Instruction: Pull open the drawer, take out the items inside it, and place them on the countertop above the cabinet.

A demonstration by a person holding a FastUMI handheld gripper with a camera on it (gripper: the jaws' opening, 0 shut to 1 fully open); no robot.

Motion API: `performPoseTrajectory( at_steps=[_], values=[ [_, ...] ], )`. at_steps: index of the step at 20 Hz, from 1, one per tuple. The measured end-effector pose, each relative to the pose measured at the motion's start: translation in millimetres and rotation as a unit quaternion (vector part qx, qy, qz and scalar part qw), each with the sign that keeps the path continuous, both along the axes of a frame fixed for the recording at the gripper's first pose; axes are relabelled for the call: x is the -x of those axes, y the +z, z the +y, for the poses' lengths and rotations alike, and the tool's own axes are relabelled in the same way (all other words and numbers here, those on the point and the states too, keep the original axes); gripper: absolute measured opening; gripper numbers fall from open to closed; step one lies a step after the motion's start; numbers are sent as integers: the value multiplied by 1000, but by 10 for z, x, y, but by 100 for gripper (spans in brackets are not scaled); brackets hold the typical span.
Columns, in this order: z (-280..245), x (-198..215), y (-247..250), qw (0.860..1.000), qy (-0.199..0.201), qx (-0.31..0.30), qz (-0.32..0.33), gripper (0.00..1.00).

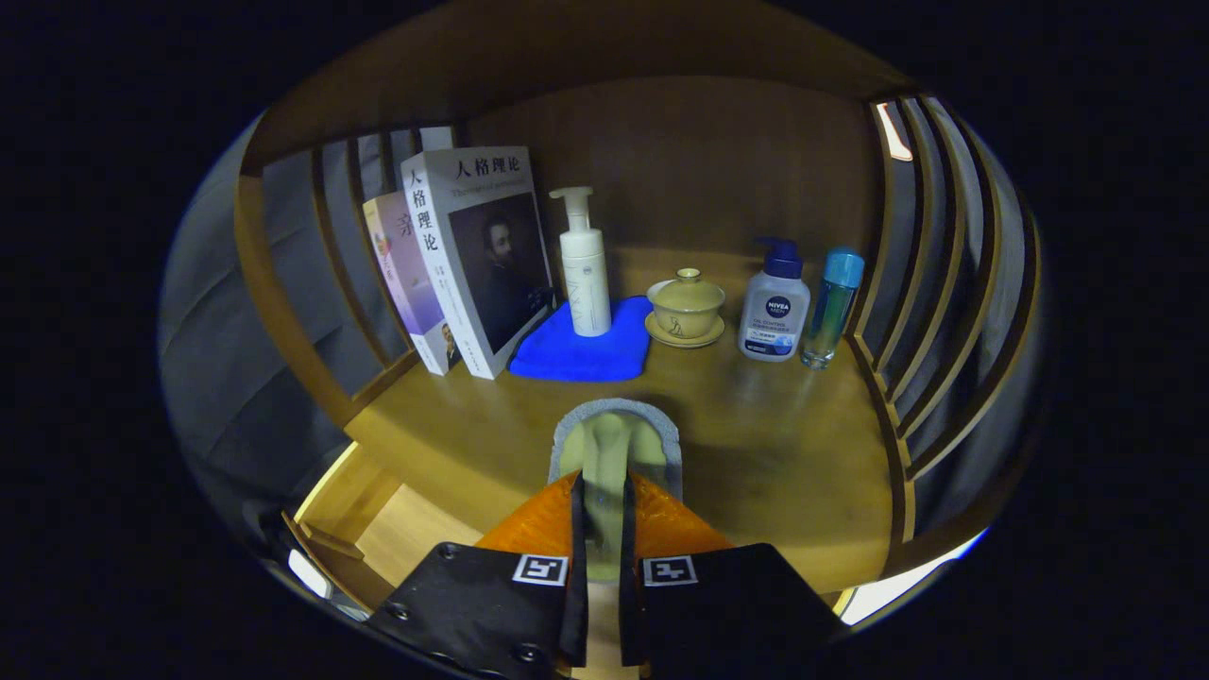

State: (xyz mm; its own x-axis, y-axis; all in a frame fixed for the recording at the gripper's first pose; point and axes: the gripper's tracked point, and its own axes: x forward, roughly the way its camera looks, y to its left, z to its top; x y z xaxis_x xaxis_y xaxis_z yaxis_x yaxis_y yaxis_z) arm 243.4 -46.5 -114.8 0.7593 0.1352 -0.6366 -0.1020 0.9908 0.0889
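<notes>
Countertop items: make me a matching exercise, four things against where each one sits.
1. pump bottle
2. lidded cup
3. books
4. scrubber

A. on a saucer
B. held between the gripper fingers
C. on the blue cloth
D. upright by the slatted side, next to the cloth

Pairs: 1-C, 2-A, 3-D, 4-B

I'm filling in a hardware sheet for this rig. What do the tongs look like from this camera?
The tongs are two flat, wedge-shaped fingers that taper forward from broad, blocky mounts. Each mount carries a square black-and-white tag at its inner front corner, and the left mount shows round screw heads. The fingers press from both sides on a pale green pad with a grey rim.
</notes>
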Motion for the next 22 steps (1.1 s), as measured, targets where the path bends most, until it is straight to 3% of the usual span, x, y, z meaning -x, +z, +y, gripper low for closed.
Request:
performPoseTrajectory(
  at_steps=[9, 15, 17, 19, 22],
  values=[
    [41, -347, -68, 1000, -11, 1, 12, 18],
    [33, -351, -219, 999, -6, 10, 32, 26],
    [31, -359, -193, 1000, -4, 20, 23, 53],
    [71, -331, -83, 1000, -2, 16, 7, 65],
    [29, -296, 209, 999, -14, 22, -39, 97]
  ],
)
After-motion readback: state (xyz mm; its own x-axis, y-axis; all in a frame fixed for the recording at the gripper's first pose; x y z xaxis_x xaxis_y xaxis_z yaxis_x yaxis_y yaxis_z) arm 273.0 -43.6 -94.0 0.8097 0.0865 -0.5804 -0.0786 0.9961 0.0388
